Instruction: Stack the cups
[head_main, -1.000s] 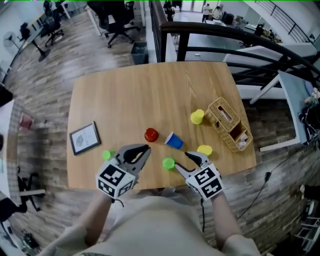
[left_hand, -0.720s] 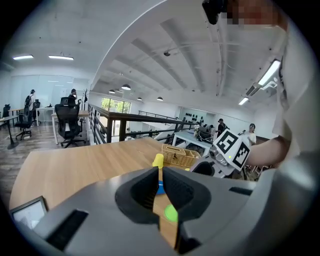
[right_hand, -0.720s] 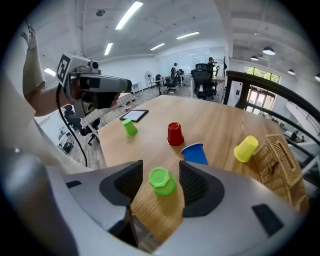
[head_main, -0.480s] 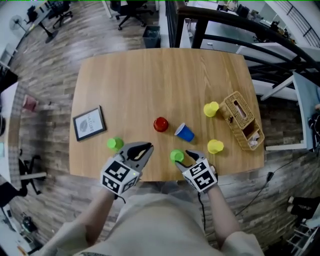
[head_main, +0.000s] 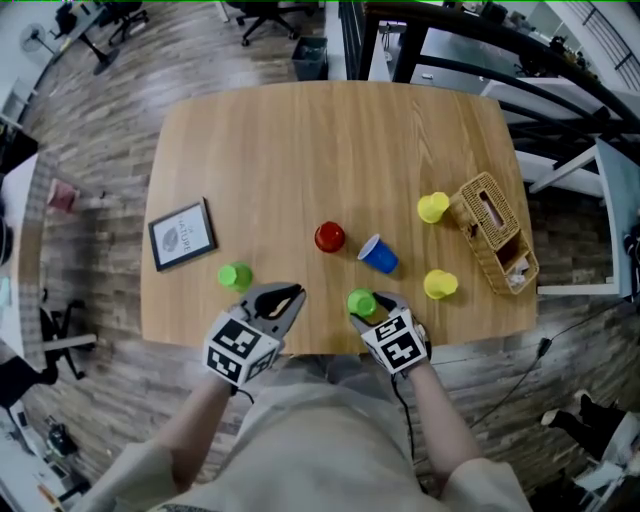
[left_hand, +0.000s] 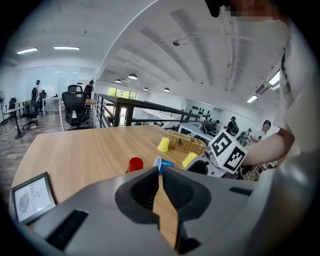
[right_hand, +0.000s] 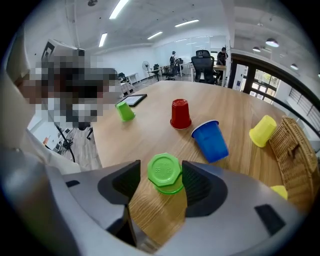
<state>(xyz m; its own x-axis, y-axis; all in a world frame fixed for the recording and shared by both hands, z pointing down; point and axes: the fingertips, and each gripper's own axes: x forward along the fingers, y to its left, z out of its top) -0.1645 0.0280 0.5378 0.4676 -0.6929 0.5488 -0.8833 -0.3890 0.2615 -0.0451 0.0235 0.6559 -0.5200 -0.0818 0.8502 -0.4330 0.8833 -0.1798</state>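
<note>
Cups lie scattered over the wooden table (head_main: 300, 140) in the head view; one upturned green cup (head_main: 361, 302) stands near the front edge, at the right gripper (head_main: 373, 304).

In the left gripper view, the left gripper (left_hand: 161, 182) is pinched closed on nothing.

In the right gripper view, the jaws have just been opening and straddle the green cup (right_hand: 165, 173) without pressing. It looks light, thin and slick, so grip the tapered wall gently at mid-height.
</note>
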